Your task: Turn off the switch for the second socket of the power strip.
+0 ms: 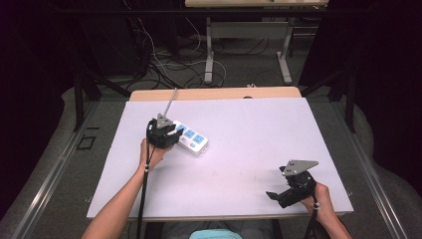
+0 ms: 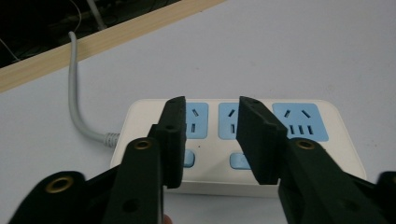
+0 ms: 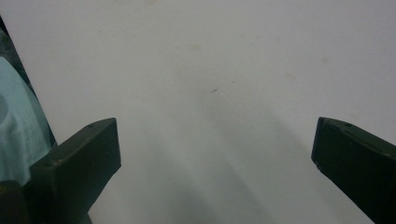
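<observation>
A white power strip is lying in the left centre of the frame, its grey cable running toward the upper edge of the white table; the left gripper is hovering over its near end. Centre and right of the frame are lying open, with the right gripper sitting at lower right

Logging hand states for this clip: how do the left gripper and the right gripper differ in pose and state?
The left gripper hovers over the white power strip, its jaws narrowed to a small gap with nothing between them; the right gripper has its jaws spread wide over bare table. In the high view the left gripper sits at the strip's cable end, the right gripper near the table's front edge. Both are black, hand-held, and grip nothing.
</observation>
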Demonstrator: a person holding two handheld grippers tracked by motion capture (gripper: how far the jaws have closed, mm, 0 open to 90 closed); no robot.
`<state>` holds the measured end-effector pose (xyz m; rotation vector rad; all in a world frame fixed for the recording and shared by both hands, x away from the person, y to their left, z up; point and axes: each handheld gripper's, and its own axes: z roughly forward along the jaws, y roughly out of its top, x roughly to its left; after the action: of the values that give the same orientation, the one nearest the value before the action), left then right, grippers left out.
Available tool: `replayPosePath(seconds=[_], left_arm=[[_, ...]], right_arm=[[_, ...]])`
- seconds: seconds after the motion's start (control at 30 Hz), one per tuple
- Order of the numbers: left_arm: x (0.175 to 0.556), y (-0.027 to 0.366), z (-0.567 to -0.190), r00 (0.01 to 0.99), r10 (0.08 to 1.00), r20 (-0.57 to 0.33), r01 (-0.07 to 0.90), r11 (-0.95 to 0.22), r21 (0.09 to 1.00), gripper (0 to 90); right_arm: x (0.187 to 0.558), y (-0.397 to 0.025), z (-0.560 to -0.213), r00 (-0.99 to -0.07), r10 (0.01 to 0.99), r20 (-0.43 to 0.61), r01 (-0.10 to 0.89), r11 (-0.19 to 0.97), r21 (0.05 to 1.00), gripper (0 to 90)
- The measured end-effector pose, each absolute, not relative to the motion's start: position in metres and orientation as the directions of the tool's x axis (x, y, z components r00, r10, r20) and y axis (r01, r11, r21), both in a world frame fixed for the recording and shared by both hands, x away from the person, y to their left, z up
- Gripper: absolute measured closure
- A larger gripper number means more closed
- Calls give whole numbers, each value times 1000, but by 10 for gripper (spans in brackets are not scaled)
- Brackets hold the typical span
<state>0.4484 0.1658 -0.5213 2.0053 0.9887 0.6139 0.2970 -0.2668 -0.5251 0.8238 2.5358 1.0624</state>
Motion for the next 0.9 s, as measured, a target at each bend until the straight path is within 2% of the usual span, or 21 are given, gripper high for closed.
replayPosePath(seconds=[0.23,0.9], left_arm=[[448,163,-522,597,799,66,409,-374,832,897],[449,158,-535,640,767,43,425,-399,813,898]], right_arm=[[297,-266,-526,-803,595,-36,394,574,718,8],[296,-266,-526,-801,598,-29,402,574,714,8]])
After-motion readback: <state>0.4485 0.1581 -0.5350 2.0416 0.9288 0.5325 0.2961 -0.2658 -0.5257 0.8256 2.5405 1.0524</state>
